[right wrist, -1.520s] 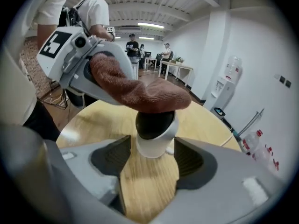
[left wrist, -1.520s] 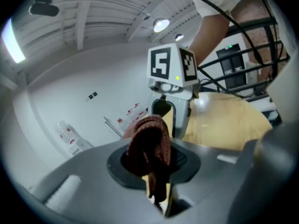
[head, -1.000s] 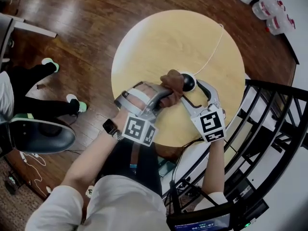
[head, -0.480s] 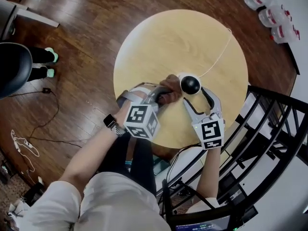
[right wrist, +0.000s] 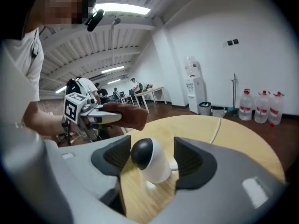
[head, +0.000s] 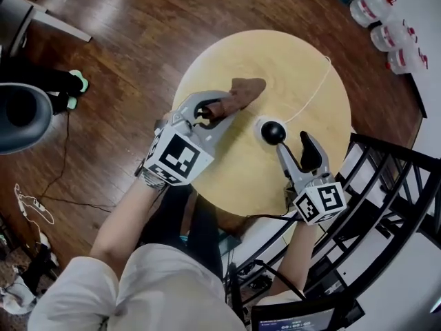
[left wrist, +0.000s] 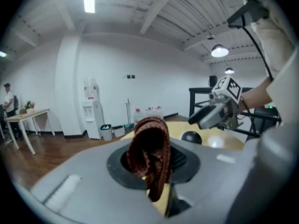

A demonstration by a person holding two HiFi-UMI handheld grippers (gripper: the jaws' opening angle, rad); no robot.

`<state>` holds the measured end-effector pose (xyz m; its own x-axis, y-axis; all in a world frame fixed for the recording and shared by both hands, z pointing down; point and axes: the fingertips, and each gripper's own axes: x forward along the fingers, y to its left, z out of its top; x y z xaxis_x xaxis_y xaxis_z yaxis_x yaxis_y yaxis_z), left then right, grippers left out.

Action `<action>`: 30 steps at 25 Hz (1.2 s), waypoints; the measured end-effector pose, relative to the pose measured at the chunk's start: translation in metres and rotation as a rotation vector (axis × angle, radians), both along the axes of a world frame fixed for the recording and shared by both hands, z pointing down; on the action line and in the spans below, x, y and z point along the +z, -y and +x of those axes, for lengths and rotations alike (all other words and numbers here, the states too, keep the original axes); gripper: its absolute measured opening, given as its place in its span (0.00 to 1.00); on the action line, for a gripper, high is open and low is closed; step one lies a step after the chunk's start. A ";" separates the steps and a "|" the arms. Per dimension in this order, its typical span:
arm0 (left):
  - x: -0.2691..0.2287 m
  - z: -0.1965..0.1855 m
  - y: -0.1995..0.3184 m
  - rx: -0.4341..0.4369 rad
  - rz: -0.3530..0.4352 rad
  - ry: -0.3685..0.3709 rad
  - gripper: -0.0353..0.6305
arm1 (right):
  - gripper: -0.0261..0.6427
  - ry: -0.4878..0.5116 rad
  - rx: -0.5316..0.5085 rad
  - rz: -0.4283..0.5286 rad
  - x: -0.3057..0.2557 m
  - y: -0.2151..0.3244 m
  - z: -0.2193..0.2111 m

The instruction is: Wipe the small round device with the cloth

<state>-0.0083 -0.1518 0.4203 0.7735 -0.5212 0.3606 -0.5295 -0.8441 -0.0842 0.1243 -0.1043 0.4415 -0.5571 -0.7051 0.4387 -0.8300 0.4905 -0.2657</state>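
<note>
- At table (head: 227, 178) centre, device (head: 273, 131) stood between right gripper's (head: 293, 142) spread jaws, unpinched.
- Left gripper (head: 210, 112) pinched brown cloth (head: 242, 89), clear of device, over table.

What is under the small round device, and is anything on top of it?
The small round device stands on the wooden table; its body hides the contact spot. Nothing lies on it: the cloth is apart, clamped in the left gripper.
</note>
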 end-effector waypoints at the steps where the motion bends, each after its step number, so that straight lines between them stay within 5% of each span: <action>1: -0.004 0.007 0.003 0.009 0.016 -0.022 0.16 | 0.47 0.032 0.001 -0.018 0.001 0.001 -0.002; 7: 0.032 0.054 -0.024 0.221 0.220 0.143 0.16 | 0.47 0.031 -0.030 -0.089 0.019 0.001 -0.022; 16: 0.088 0.067 -0.052 0.350 0.083 0.255 0.16 | 0.47 -0.005 -0.044 -0.131 0.032 -0.001 -0.016; 24: 0.132 0.055 -0.070 0.518 -0.019 0.462 0.16 | 0.47 -0.016 -0.023 -0.162 0.040 -0.014 -0.023; 27: 0.109 0.043 -0.052 0.544 -0.051 0.409 0.16 | 0.46 -0.061 -0.023 -0.136 0.039 -0.017 -0.033; 30: 0.047 0.037 -0.015 0.583 -0.037 0.197 0.16 | 0.46 -0.064 -0.001 -0.108 0.035 -0.018 -0.046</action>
<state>0.0286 -0.1370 0.4669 0.8442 -0.0168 0.5357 0.0427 -0.9942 -0.0984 0.0782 -0.0861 0.4765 -0.5263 -0.6516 0.5463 -0.8464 0.4626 -0.2636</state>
